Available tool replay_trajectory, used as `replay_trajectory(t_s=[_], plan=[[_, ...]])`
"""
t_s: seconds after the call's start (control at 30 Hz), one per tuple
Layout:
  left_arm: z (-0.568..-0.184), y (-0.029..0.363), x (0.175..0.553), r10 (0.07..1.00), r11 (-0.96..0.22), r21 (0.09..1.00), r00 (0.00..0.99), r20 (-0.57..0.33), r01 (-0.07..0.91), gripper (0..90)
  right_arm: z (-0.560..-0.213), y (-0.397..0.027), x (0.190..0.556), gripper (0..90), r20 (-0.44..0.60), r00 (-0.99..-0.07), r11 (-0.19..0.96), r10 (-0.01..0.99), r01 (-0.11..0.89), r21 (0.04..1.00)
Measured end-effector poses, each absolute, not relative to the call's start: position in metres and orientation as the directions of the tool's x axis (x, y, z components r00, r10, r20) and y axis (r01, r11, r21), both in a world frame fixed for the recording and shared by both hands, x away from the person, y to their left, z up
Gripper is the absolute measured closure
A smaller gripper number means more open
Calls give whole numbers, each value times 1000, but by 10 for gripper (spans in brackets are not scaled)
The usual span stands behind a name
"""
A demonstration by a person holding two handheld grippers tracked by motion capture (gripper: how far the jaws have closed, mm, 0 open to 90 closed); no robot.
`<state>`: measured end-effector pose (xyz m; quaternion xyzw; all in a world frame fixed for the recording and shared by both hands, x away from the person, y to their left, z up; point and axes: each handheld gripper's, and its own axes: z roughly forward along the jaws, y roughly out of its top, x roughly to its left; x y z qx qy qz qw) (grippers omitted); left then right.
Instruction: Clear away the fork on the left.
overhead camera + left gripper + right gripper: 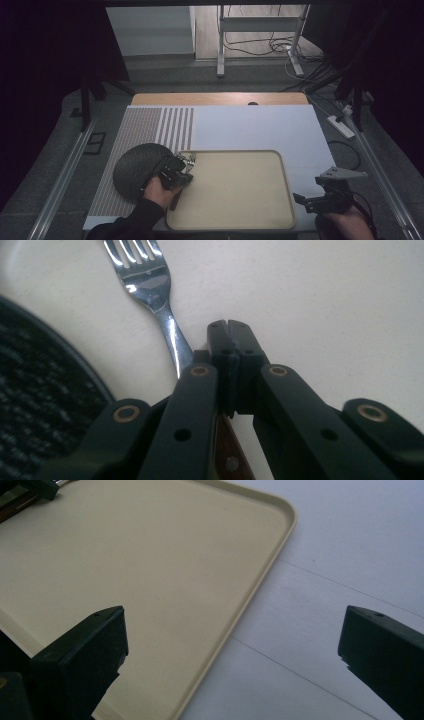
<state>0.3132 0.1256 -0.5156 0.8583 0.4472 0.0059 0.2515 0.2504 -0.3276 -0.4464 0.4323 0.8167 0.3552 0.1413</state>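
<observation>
— Where is the fork (150,285) right now?

— I see it lying on the beige tray (235,222), at the tray's far left corner, tines pointing away from my left gripper (231,327). Its metal neck runs back under the left jaw, and a brown, riveted handle shows beneath the jaws in the left gripper view.

— Are you gripping it?

— My left jaws are pressed together, tip against tip, but the fork's neck passes beside and below the closed tips, so I can't tell whether they pinch it.

— What's around it?

— A dark round mat (134,167) sits just beside the tray's left edge, partly on the striped cloth (150,127) that covers the left side of the white tabletop.

— And your other hand?

— My right gripper (306,199) rests off the tray's near right corner, jaws spread wide apart with nothing between them.
</observation>
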Motion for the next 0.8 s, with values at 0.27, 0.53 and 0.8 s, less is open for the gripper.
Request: replay_trajectory(t_s=[0.27, 0.53, 0.8], plan=[[-515, 132, 314, 781, -458, 426, 582, -226, 780, 889, -446, -328, 250, 1, 77, -586, 373, 807, 606, 702], [-514, 132, 313, 778, -464, 432, 589, -219, 773, 856, -446, -327, 250, 1, 77, -587, 374, 806, 606, 702], [-509, 132, 310, 768, -463, 460, 602, -220, 758, 792, -446, -327, 250, 1, 76, -588, 375, 805, 604, 703]])
